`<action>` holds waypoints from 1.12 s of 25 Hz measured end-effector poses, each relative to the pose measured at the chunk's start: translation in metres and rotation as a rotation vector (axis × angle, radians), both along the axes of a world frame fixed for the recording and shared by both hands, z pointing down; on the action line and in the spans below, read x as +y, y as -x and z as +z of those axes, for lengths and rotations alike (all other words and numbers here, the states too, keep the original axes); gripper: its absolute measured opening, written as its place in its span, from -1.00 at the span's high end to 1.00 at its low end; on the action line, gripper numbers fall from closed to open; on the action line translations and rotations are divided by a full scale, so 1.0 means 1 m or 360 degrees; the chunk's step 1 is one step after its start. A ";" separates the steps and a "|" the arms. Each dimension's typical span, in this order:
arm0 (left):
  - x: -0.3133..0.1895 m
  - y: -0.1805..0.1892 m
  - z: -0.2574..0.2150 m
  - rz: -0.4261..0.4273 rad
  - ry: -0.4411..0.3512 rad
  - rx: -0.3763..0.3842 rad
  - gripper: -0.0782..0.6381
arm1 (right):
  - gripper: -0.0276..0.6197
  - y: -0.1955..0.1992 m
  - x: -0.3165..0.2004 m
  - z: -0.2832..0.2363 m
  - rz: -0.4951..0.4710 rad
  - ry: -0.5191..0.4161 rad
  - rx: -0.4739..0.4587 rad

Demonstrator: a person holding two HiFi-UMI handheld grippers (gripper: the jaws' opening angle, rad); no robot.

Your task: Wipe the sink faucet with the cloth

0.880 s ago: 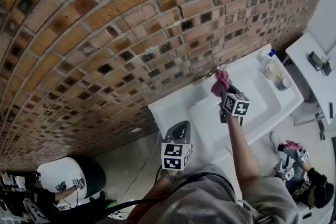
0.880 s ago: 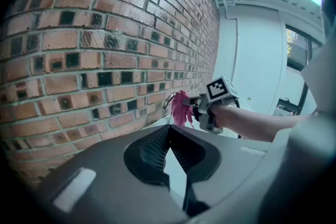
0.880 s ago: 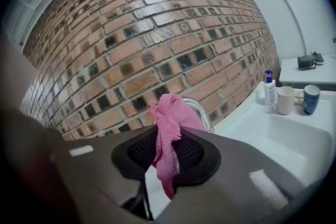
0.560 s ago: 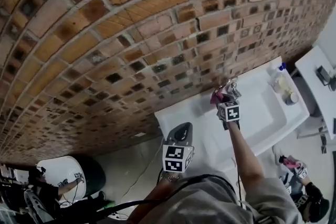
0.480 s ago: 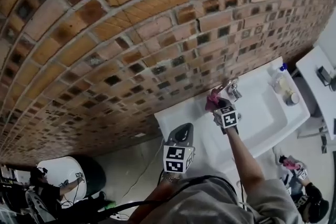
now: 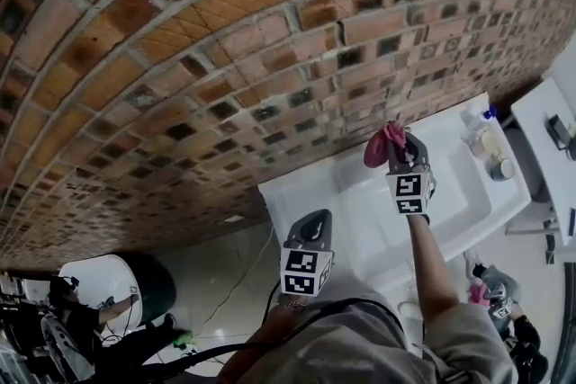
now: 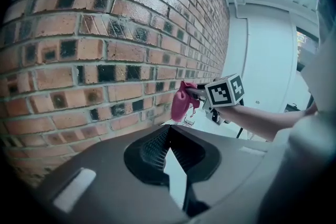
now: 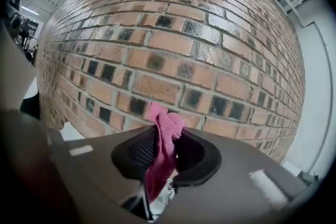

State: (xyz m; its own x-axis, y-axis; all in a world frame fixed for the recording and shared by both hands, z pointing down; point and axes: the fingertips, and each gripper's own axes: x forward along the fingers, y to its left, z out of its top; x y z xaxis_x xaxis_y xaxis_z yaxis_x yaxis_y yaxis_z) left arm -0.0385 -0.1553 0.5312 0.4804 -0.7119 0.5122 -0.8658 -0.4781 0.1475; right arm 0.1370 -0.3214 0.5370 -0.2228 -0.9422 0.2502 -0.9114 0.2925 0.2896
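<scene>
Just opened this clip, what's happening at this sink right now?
A person works at a white sink under a brick wall, a gripper in each hand. The right gripper is shut on a pink cloth, held close to the wall above the sink's back edge. Chrome, likely the faucet, shows just beneath the cloth; contact cannot be told. The left gripper is shut and empty, held low.

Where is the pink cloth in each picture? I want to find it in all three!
Head view: the pink cloth is right of the middle, at the tip of the right gripper, above the white sink.
Left gripper view: the pink cloth is near the middle, hanging from the right gripper.
Right gripper view: the pink cloth is low in the middle, pinched between the jaws.
Shared landmark: the brick wall behind it.
</scene>
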 end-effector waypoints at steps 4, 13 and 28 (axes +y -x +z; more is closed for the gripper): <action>0.000 0.002 0.000 -0.0037 -0.0001 0.0007 0.74 | 0.65 -0.031 -0.020 -0.001 0.0093 0.0007 -0.0017; 0.014 0.008 0.008 -0.0087 0.0032 -0.0008 0.74 | 0.68 -0.114 -0.055 0.071 0.0421 0.0330 -0.0259; 0.026 -0.004 0.010 -0.0042 0.0026 -0.0023 0.74 | 0.69 -0.133 -0.020 0.210 0.0159 0.0869 0.0359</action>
State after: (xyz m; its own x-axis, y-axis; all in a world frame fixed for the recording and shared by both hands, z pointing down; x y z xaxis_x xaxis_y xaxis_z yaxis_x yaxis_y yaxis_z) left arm -0.0344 -0.1289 0.5412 0.4543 -0.7157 0.5305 -0.8801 -0.4529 0.1428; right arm 0.2699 -0.3409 0.7473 -0.0247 -0.6776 0.7350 -0.8758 0.3693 0.3110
